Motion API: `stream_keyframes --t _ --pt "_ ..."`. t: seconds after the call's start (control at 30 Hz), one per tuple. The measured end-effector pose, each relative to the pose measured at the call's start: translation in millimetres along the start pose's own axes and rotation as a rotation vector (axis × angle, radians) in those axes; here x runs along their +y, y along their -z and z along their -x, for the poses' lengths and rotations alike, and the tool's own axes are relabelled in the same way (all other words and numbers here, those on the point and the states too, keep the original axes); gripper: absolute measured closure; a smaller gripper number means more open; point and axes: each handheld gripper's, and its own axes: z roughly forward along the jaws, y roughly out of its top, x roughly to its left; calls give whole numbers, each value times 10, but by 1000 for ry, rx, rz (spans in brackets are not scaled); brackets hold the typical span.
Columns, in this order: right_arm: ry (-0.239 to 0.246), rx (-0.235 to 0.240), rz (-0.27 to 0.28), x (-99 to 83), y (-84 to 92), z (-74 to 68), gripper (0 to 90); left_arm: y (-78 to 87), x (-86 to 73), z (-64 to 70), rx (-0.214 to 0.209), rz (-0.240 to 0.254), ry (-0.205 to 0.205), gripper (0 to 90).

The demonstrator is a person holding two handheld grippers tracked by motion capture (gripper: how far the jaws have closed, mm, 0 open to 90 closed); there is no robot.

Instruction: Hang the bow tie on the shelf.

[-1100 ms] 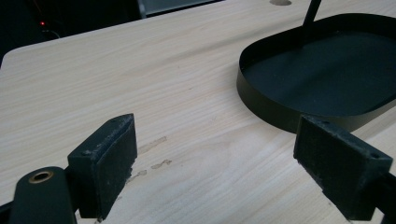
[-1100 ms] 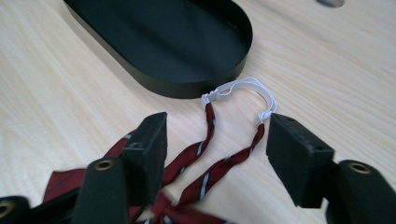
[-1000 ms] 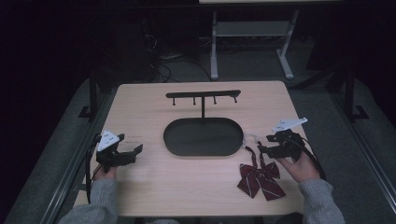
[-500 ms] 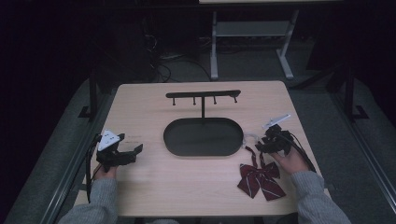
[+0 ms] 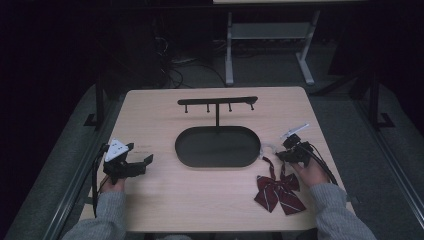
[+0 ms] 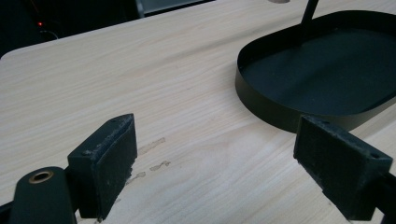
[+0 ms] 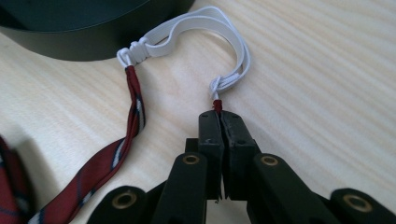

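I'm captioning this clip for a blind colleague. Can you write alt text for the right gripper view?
The right gripper, jaws shut, pinches one red strap end of a striped bow tie where it joins a white elastic loop. The loop curves across the pale wooden table to the other strap, beside a black oval tray.

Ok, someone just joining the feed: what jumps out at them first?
Probably the red striped bow tie lying at the table's near right, its white elastic loop curling against the black oval tray. The right claw is shut on the strap's end, while the left claw waits open near the left edge.
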Motion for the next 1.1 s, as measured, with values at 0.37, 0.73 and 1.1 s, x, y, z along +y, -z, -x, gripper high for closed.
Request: stream_keyframes --t 0.37,0.73,1.1 --pt "-28 58 74 -48 336 -47 879 0 -1 -5 0 -2 1 130" --pt "-6 116 170 -112 786 -201 881 -16 4 4 -4 1 -8 130" --pt "84 136 246 24 1163 -459 881 -25 4 22 -8 -3 -13 130"
